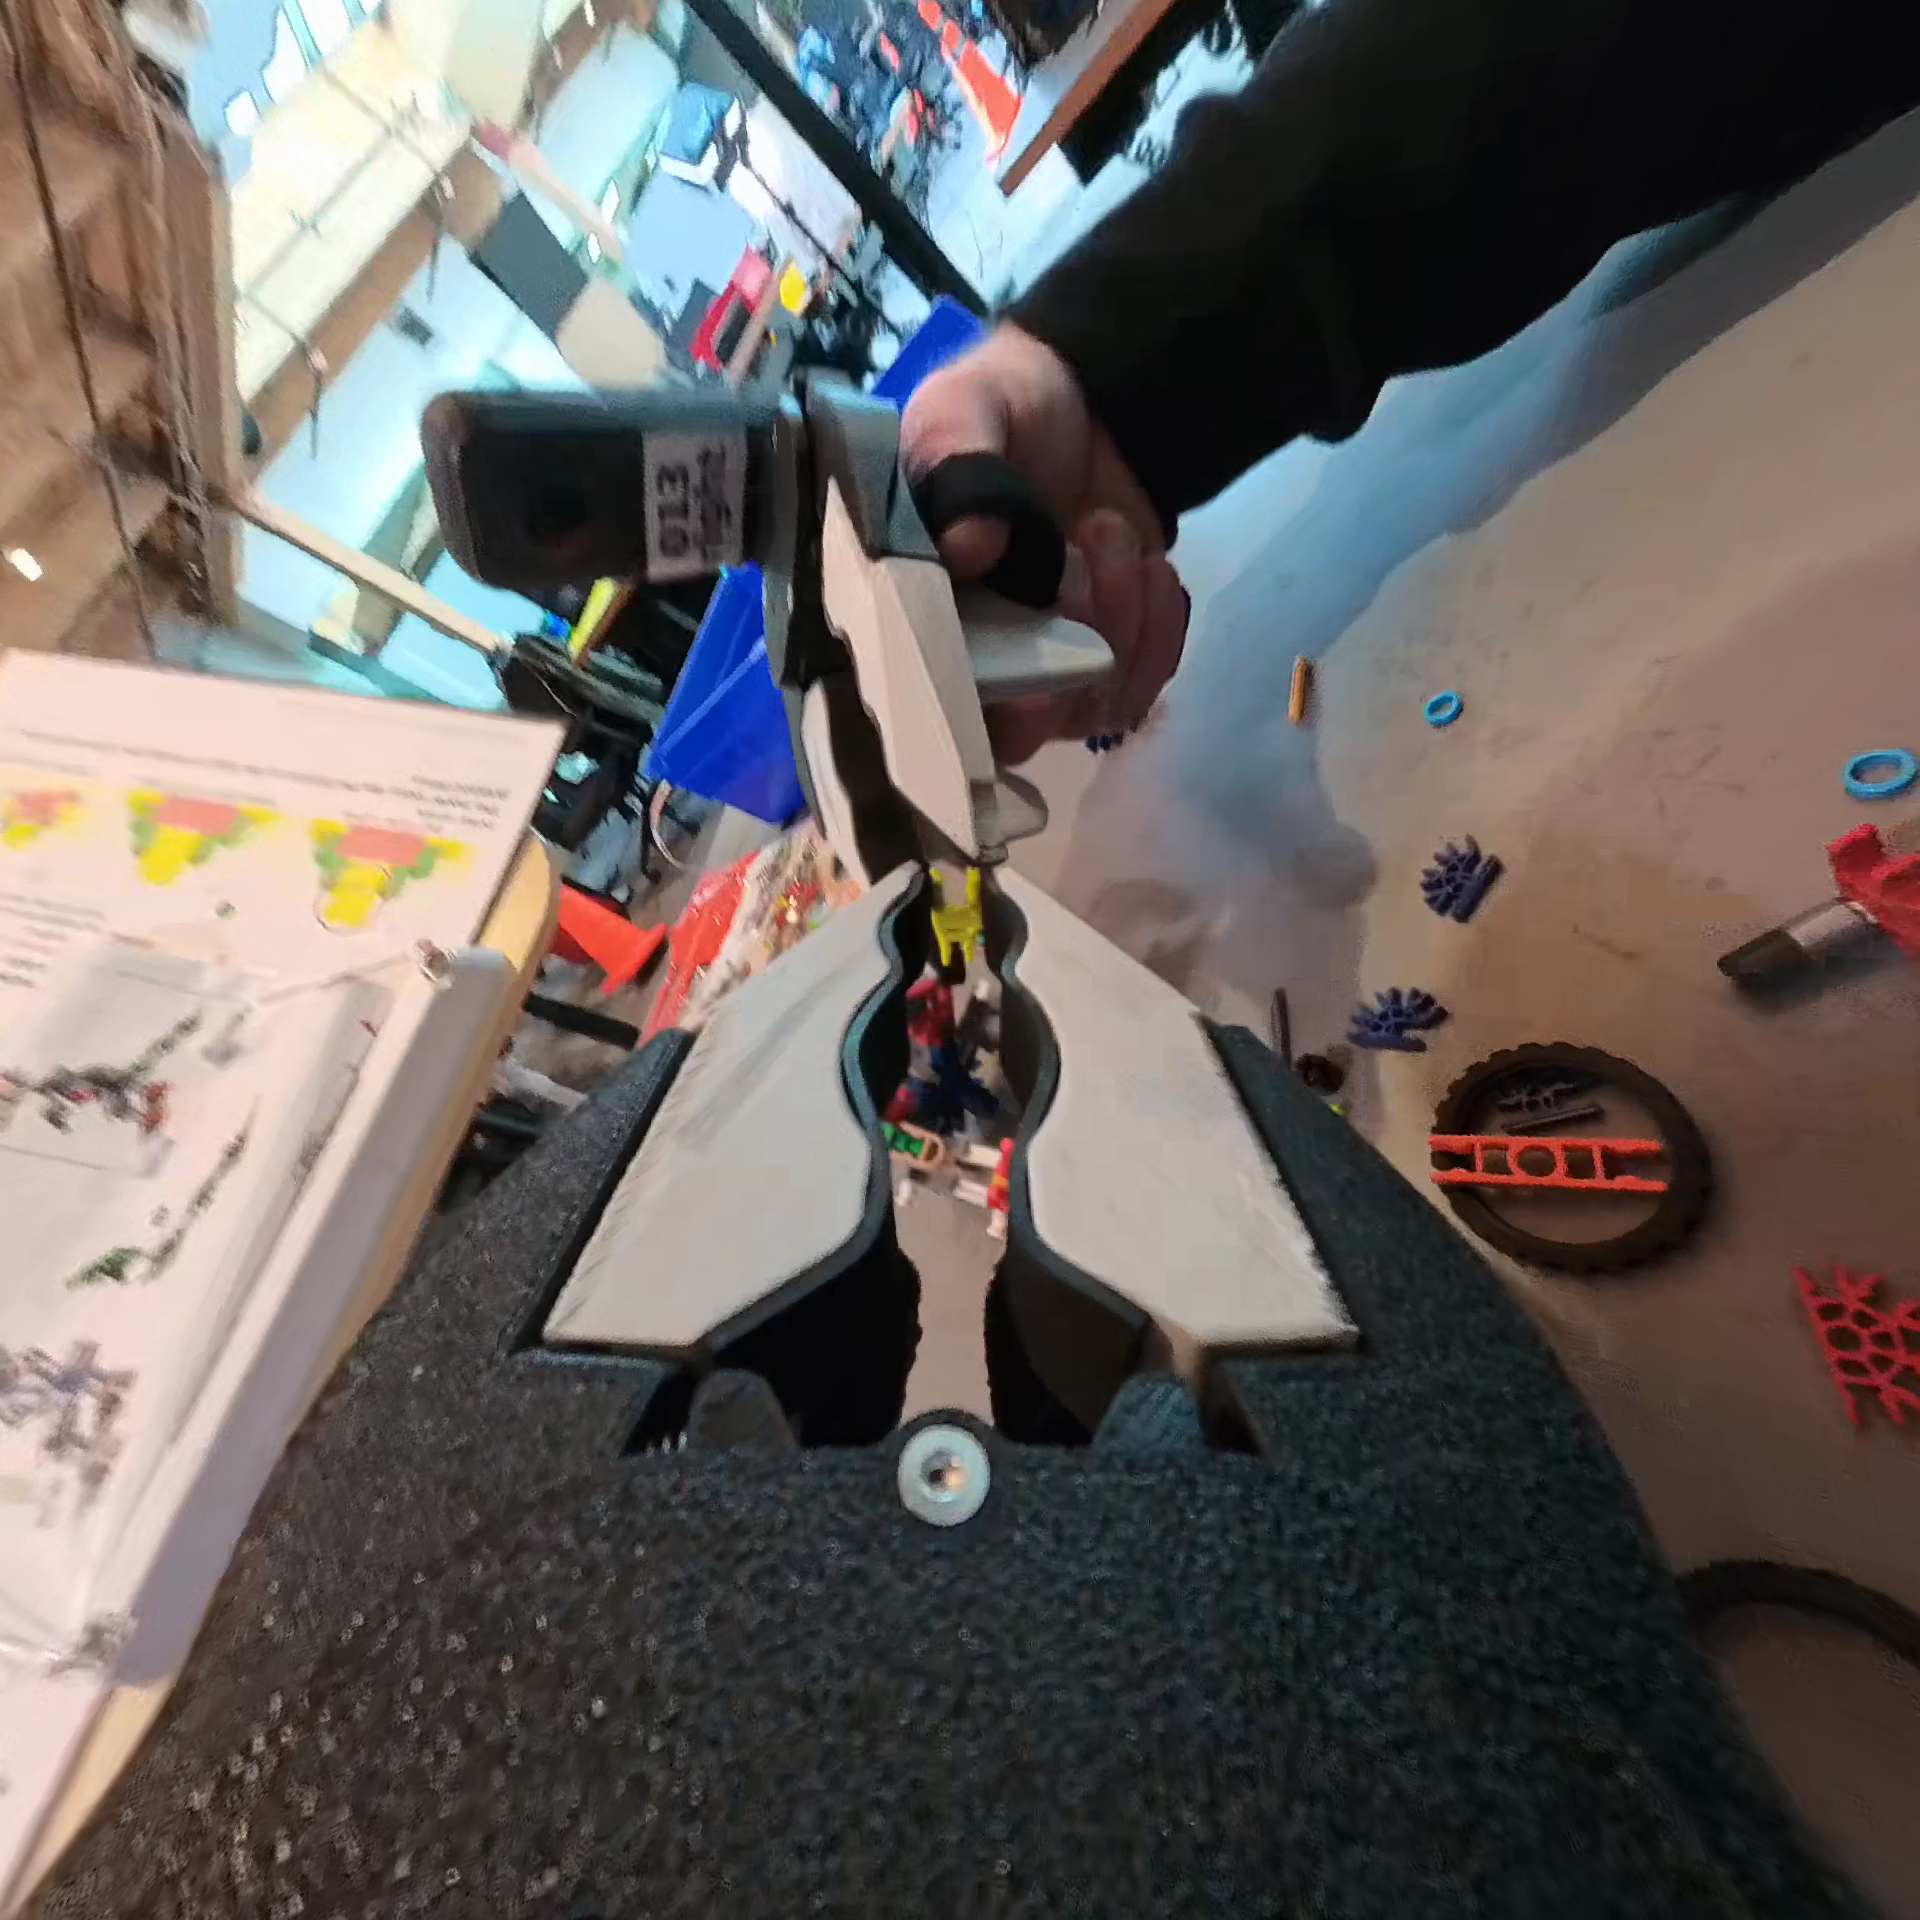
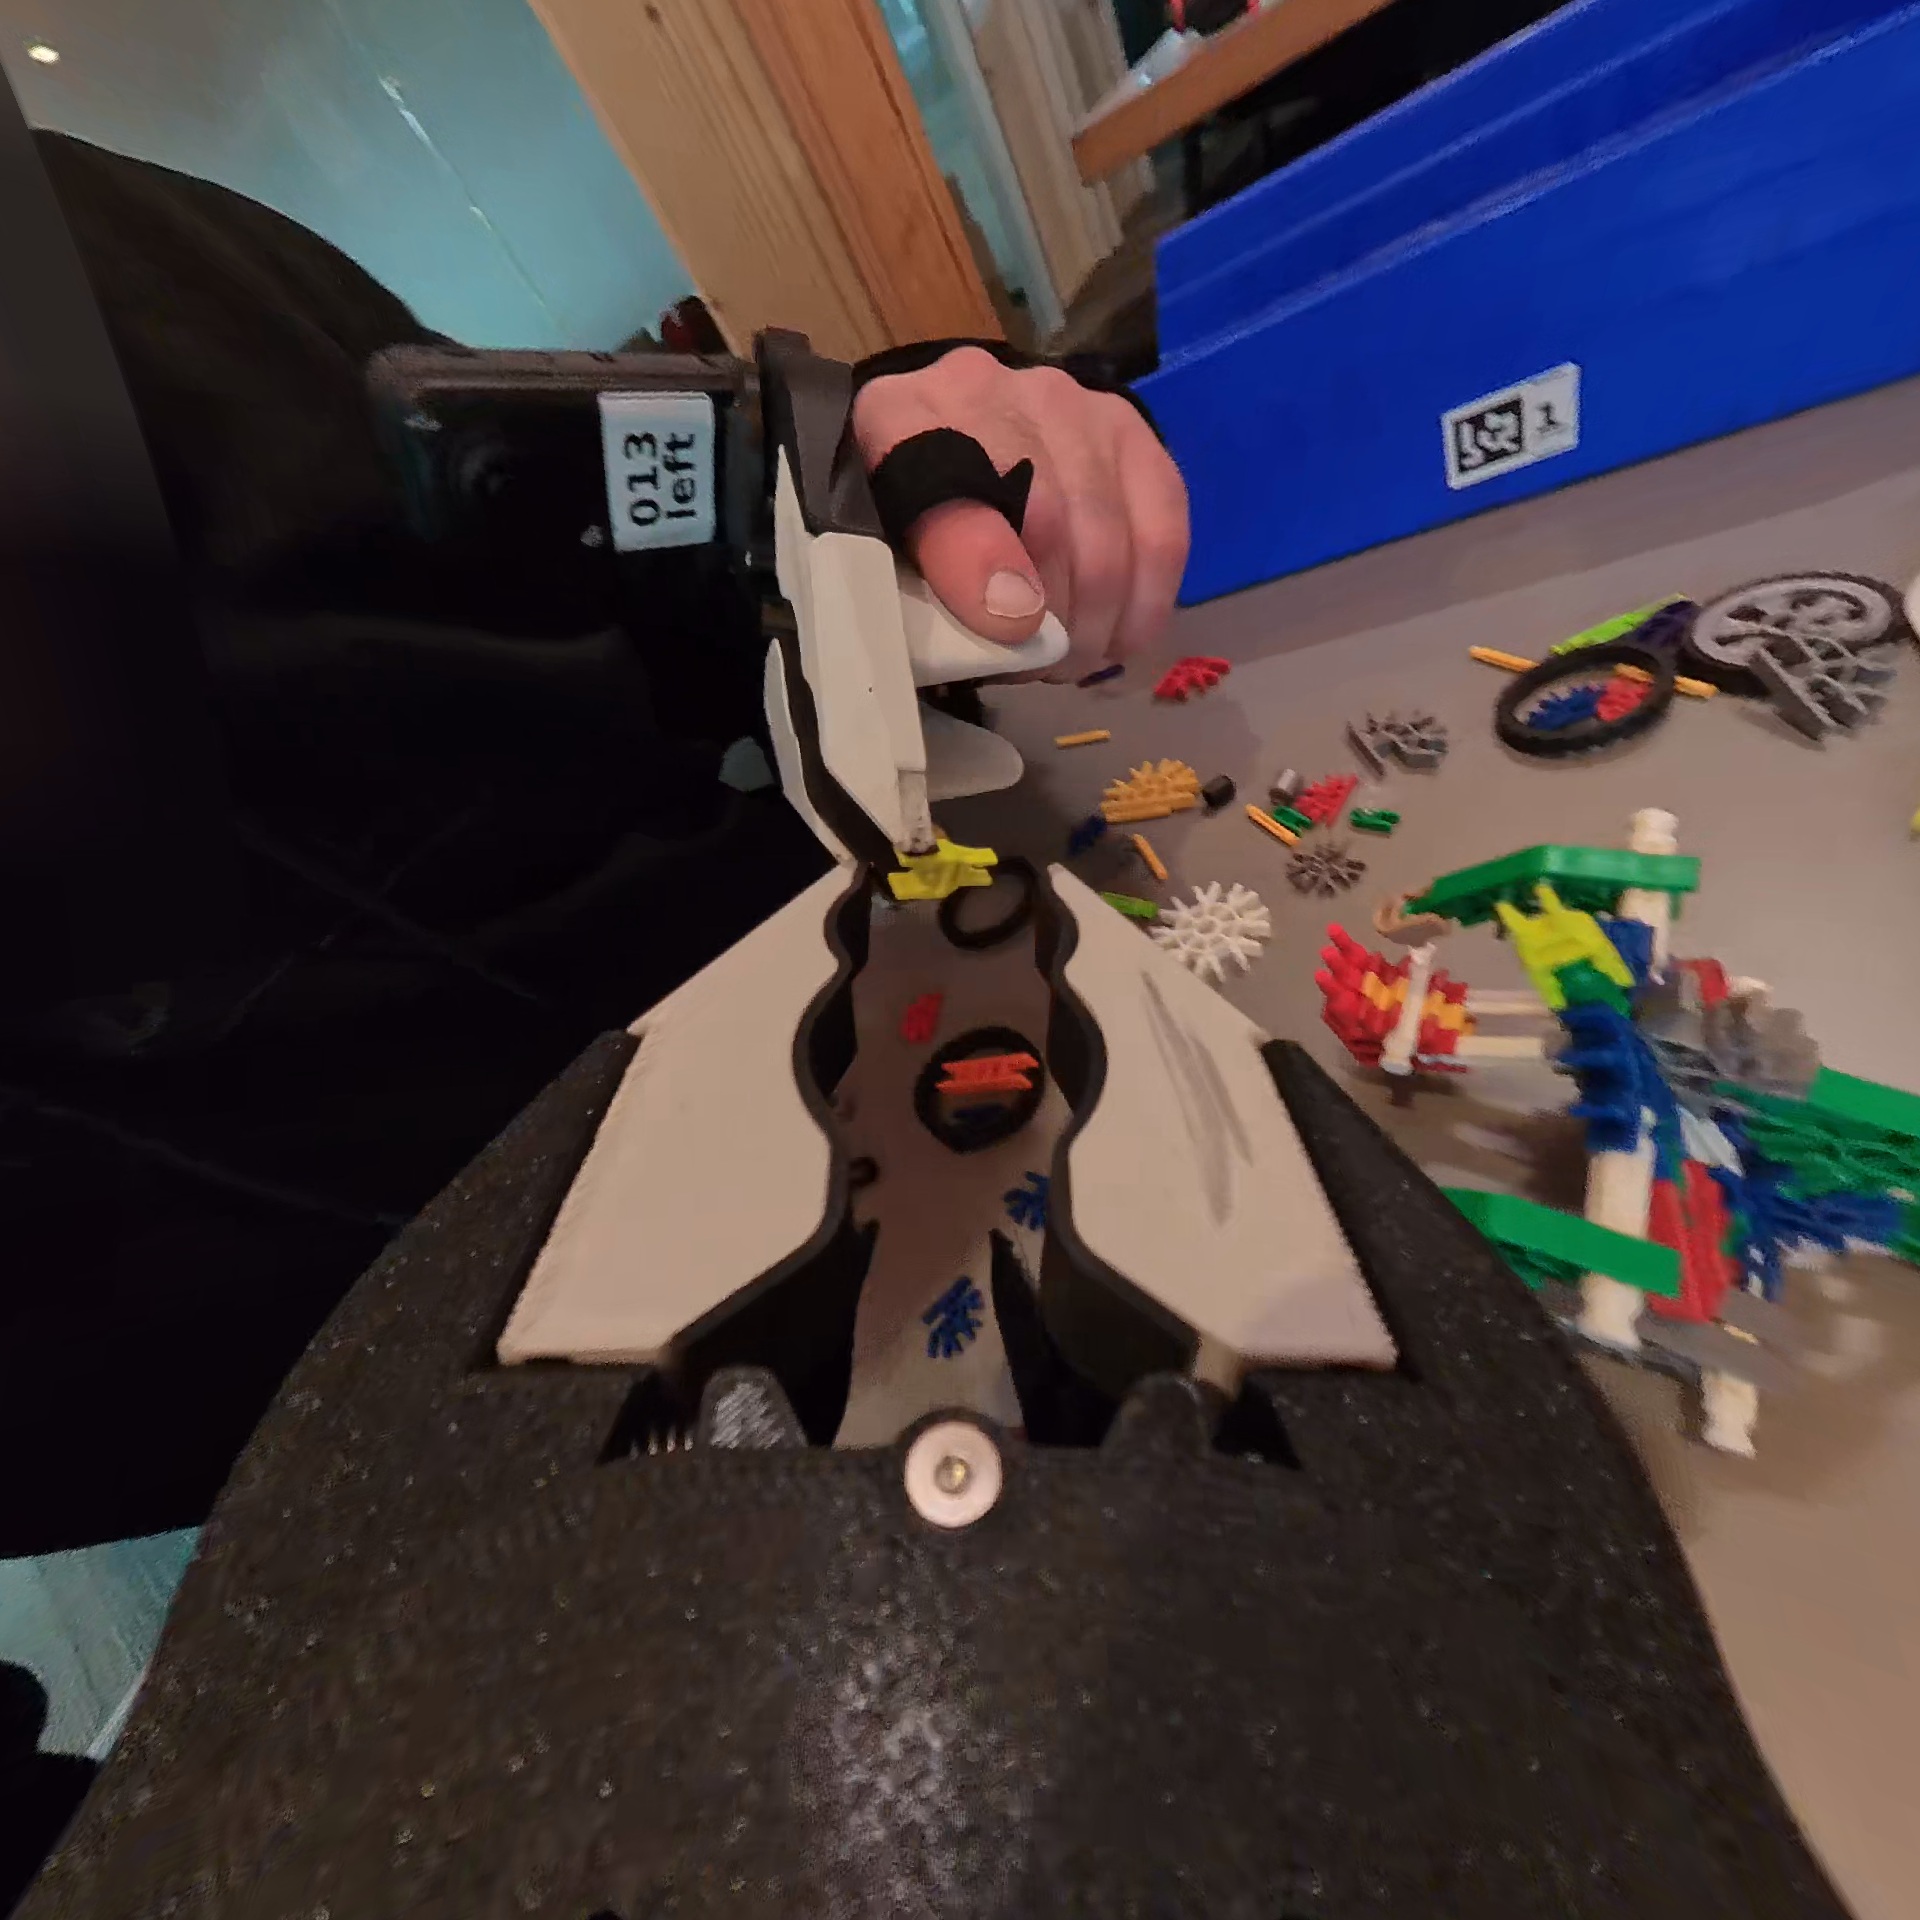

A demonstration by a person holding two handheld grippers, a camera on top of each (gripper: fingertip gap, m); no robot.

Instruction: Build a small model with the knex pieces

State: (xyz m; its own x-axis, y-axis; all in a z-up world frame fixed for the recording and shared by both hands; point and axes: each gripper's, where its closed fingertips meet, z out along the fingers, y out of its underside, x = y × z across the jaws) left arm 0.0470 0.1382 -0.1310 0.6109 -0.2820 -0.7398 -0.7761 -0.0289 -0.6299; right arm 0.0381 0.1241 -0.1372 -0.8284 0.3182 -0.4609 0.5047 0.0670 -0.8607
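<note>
While both tools meet tip to tip above the grey table (image 2: 1558, 1455), I see the left gripper (image 1: 954, 894) pinching a yellow connector (image 1: 956, 914) — its free end thus offered to the right gripper (image 2: 951, 883), whose fingers stand spread around it (contact unclear). Loose pieces and a half-built model (image 2: 1621, 1091) lie just beside.

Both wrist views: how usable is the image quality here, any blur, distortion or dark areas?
Left wrist view: motion blur smears the instruction sheet and background; fisheye bends the table edge; the yellow connector at the fingers stays readable. Right wrist view: sharper near the yellow connector, but the colourful model blurs toward the right edge, and the dark sleeve fills the left with little detail.
</note>
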